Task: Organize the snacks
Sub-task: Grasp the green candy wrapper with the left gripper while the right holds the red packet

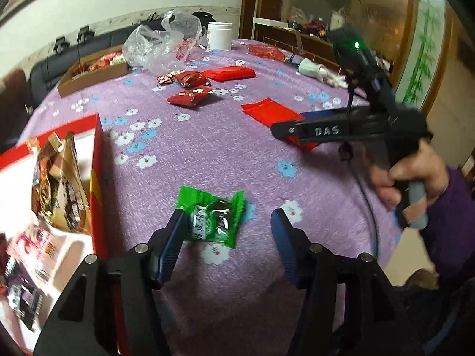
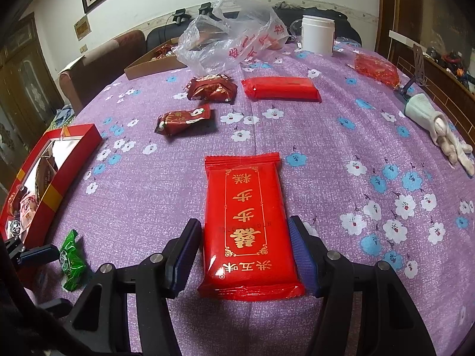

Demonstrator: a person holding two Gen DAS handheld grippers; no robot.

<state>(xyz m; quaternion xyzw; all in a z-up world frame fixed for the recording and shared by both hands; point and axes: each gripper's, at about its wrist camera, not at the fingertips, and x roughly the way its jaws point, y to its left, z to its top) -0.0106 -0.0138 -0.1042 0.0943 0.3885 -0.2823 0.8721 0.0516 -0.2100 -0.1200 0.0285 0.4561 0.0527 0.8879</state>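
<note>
A small green snack packet (image 1: 215, 218) lies on the purple flowered tablecloth between the fingers of my open left gripper (image 1: 228, 222); the left finger touches its edge. It also shows in the right wrist view (image 2: 71, 262). My right gripper (image 2: 246, 234) is open with its fingers on both sides of a flat red packet with gold writing (image 2: 248, 225), which lies on the cloth. The right gripper also shows in the left wrist view (image 1: 311, 132), over that red packet (image 1: 273, 112). A red box (image 2: 59, 175) holding several snacks stands at the left.
Several red snack packets (image 2: 184, 118) and a long red packet (image 2: 280, 89) lie mid-table. At the far edge are a clear plastic bag (image 2: 231, 38), a brown cardboard tray (image 2: 148, 65), a white jar (image 2: 317, 37) and a red round packet (image 2: 375, 65). White gloves (image 2: 439, 130) lie at the right.
</note>
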